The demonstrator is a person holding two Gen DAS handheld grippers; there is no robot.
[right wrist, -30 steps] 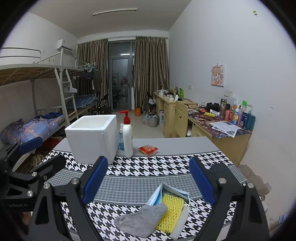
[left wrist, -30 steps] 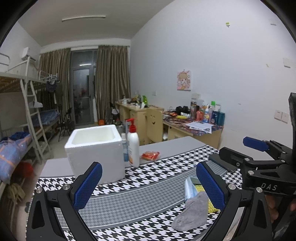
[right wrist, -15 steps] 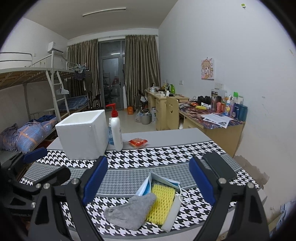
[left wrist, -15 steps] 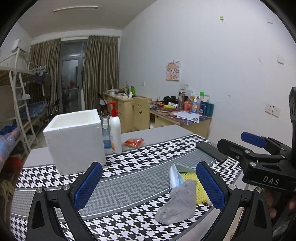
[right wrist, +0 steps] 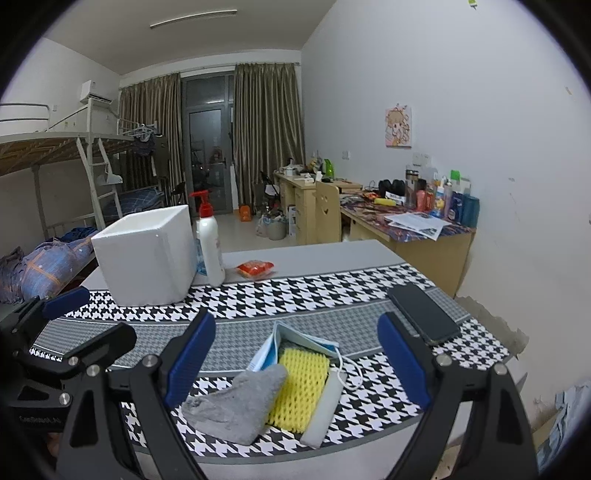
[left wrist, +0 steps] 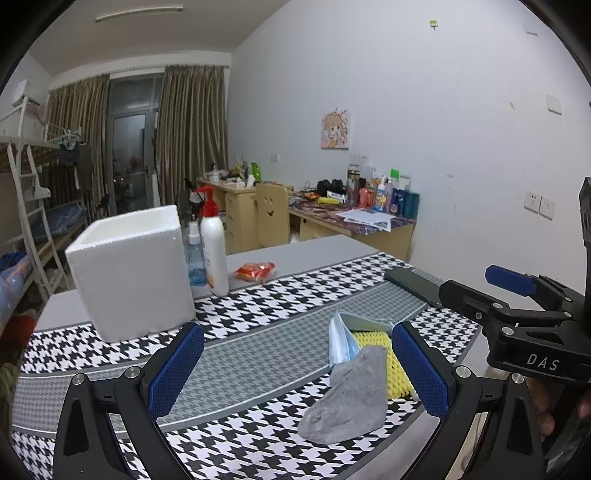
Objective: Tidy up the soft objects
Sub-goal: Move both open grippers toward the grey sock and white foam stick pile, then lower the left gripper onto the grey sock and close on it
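Dim, even indoor light from a ceiling tube lamp (right wrist: 193,19). Soft shadows. Strong fisheye bending, black corners. Slight grain, no blur.

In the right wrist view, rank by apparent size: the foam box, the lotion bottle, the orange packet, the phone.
1. White foam box.
2. Lotion bottle and black phone look about alike; the phone lies nearer the camera, so their order is unsure.
3. Orange packet, smallest.

The left gripper (left wrist: 295,369) points slightly downward with its blue-padded jaws spread wide and nothing between the pads. The right gripper (right wrist: 295,365) sits beside it, tilted down alike, jaws equally wide and empty.
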